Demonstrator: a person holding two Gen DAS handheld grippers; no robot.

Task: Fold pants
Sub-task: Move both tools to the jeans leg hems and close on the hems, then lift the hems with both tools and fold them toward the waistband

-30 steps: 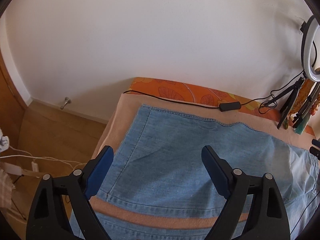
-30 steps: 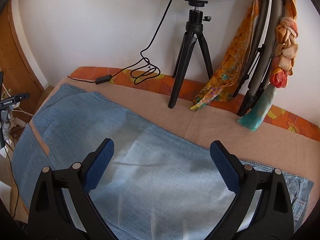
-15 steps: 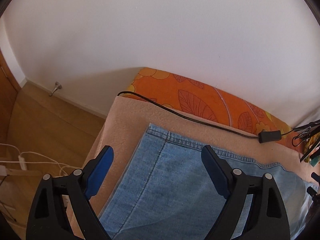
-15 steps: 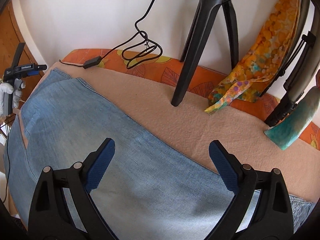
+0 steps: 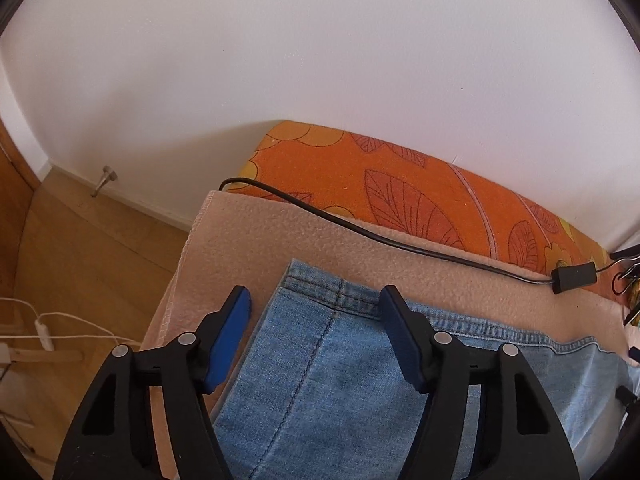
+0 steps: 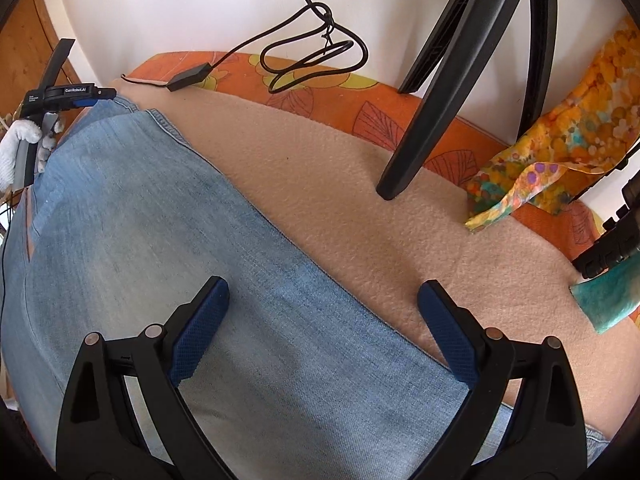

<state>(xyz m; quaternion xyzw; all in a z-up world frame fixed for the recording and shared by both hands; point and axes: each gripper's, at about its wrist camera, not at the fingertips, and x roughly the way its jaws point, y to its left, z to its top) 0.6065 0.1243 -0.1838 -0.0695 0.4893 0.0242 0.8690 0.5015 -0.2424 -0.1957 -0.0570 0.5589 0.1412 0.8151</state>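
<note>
The left gripper [image 5: 314, 308] is closing, its blue-padded fingers [image 5: 224, 344] apart on both sides of the hem corner of the light blue denim pants [image 5: 320, 380], not yet pressing it; the right gripper [image 6: 322, 300] stands wide apart above the far edge of the pants [image 6: 160, 260]; the pants lie flat on a beige fleece blanket [image 6: 340, 200]; behind are an orange leaf-patterned mattress [image 5: 400, 192], a black cable [image 5: 360, 228] and a white wall [image 5: 320, 60].

Both tongs have dropped toward the jeans [image 5: 320, 380], the left tongs [image 5: 314, 300] closing around the hem corner.
</note>
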